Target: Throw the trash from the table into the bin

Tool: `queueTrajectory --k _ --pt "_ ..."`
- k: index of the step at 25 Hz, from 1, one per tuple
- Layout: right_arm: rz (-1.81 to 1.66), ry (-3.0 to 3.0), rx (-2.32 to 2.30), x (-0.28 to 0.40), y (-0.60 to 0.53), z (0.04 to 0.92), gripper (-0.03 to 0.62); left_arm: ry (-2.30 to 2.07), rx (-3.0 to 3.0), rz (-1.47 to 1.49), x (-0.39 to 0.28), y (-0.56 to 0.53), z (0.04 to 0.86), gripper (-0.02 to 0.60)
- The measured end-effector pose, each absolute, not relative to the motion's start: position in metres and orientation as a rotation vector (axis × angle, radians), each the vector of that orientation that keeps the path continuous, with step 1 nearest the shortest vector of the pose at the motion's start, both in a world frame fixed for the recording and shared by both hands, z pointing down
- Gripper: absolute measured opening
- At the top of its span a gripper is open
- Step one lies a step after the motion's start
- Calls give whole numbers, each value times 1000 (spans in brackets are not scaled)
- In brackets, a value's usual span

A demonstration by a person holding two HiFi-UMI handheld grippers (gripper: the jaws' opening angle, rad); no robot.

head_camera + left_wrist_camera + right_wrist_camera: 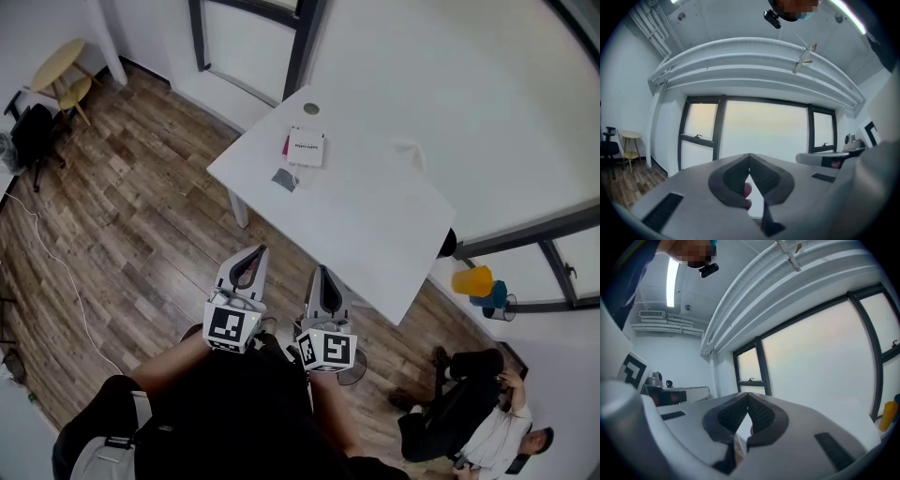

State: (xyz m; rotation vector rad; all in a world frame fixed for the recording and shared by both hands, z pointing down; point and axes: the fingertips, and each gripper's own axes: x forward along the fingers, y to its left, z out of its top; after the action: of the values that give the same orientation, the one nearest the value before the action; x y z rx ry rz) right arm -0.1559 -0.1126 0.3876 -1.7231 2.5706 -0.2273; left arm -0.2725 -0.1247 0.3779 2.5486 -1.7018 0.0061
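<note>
On the white table (375,225) lie a white booklet over something red (307,147), a small grey packet (285,179), a round grey disc (311,109) and a pale crumpled piece (406,153). Both grippers are held level, short of the table's near edge and over the wooden floor. My left gripper (254,253) has its tips together with nothing between them, as the left gripper view (749,158) also shows. My right gripper (321,273) is likewise shut and empty (748,396). Both gripper views look toward large windows, not the table top.
A yellow container (472,279) and a blue one (493,295) stand on the floor past the table's right corner, with a dark round object (447,244) at that edge. A person (469,412) sits on the floor at lower right. A small yellow side table (58,66) stands far left.
</note>
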Motion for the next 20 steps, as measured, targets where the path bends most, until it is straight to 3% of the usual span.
queueTrajectory --k 20 --pt "-377 2563 -1958 -200 -265 460 6 -1591 2614 20 -352 -264 392 -3"
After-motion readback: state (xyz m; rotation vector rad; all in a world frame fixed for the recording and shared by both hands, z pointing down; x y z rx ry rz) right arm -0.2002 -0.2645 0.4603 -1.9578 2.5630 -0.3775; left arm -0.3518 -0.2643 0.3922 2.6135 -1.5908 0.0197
